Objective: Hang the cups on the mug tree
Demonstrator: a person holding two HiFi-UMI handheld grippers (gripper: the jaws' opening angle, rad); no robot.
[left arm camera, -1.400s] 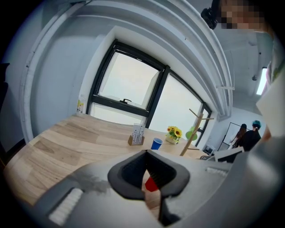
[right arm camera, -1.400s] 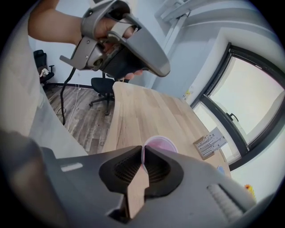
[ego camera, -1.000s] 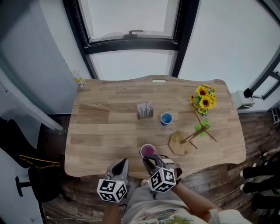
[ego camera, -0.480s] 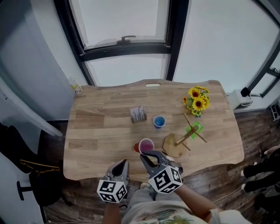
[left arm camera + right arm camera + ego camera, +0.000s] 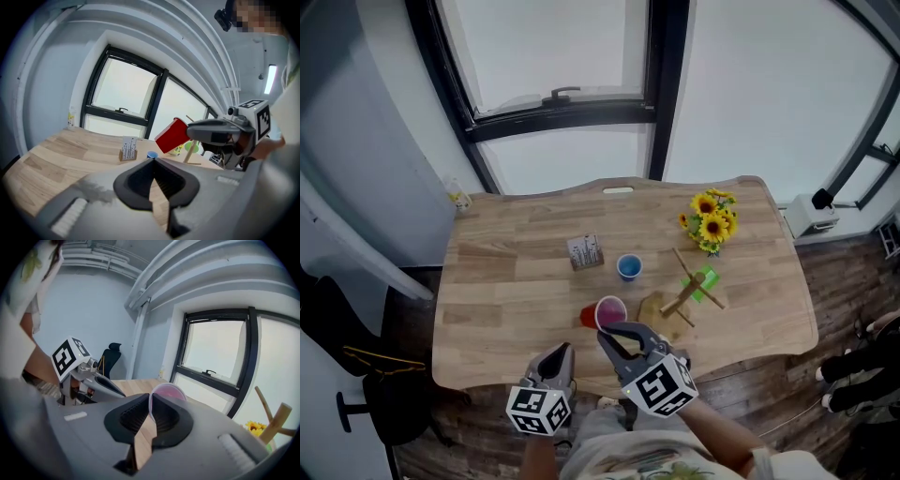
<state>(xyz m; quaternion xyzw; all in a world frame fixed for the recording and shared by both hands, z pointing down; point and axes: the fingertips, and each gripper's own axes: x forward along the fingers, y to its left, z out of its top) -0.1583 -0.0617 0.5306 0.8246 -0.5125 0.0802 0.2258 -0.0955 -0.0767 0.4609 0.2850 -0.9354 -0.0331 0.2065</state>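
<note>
While aloft in right gripper (image 5: 615, 334), one red cup (image 5: 604, 313); below, one blue cup (image 5: 628, 266).

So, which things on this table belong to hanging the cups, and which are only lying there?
For the job:
- red cup, its rim pinched in the right gripper
- blue cup
- mug tree
- green thing on the tree, probably a cup

Lying about:
- sunflowers
- small card holder
- small object at the far left corner
</note>
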